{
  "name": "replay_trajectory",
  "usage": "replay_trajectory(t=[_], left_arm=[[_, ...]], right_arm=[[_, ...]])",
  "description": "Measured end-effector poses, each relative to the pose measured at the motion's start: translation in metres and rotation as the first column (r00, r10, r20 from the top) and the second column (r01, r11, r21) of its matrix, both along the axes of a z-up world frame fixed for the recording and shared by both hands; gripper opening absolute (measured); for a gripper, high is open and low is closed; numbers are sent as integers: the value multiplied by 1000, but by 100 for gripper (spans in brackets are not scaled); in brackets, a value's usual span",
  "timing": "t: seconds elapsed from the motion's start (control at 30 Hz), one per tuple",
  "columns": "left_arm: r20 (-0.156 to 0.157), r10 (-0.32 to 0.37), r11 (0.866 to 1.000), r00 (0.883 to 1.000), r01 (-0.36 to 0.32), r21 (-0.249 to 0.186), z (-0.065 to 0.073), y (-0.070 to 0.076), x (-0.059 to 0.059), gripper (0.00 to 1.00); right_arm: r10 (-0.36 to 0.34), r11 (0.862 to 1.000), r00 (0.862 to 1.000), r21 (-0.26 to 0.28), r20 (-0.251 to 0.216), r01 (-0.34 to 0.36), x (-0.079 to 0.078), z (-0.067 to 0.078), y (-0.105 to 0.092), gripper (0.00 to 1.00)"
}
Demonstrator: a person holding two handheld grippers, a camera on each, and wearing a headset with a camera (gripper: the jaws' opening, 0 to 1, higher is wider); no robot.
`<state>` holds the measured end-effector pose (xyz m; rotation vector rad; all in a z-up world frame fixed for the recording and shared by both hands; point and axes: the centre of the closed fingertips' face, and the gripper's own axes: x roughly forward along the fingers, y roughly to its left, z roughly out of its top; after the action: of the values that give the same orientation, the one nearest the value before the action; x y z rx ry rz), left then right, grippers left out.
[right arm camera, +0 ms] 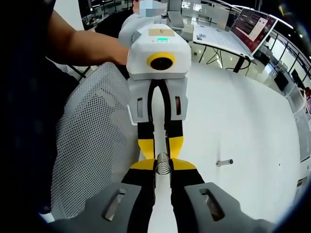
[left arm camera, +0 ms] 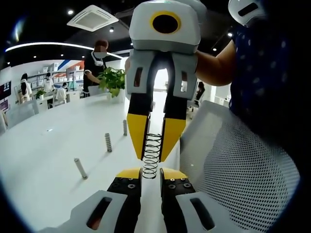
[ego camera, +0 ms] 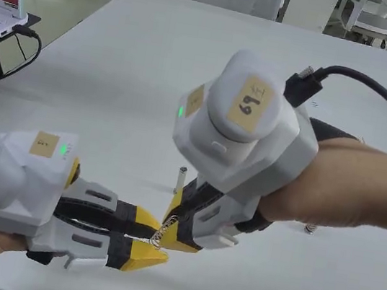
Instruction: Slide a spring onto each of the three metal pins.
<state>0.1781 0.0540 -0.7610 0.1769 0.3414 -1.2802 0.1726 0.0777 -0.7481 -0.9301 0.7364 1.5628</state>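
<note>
Grips the near end of a spring (left arm camera: 151, 154) with the left tool (left arm camera: 151, 174), jaws clenched on it. Clamps the same spring with the right tool (left arm camera: 153, 158), coming in from 12 o'clock in the left gripper view, nose to nose. Holds it in the air above the white worktop (left arm camera: 43, 160). At 9 o'clock of the spring, standing upright on the worktop: bare pin (left arm camera: 80, 168), coil-wrapped pin (left arm camera: 108, 142), and farthest pin (left arm camera: 125, 127), too small to judge.

Pin (ego camera: 181, 180) stands on the table (ego camera: 153, 73) behind the spring (ego camera: 158, 236)
</note>
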Motion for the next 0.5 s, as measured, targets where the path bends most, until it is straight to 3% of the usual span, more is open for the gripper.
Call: replay_trajectory(t=[0.33, 0.5], left_arm=[[-14, 30, 1000, 999, -30, -7, -2, 8, 1, 16], [-9, 69, 997, 998, -70, -20, -2, 14, 5, 27]], right_arm=[[-27, 999, 1000, -23, 12, 27, 12, -2, -8, 8], [-40, 999, 999, -27, 20, 41, 21, 0, -10, 8]])
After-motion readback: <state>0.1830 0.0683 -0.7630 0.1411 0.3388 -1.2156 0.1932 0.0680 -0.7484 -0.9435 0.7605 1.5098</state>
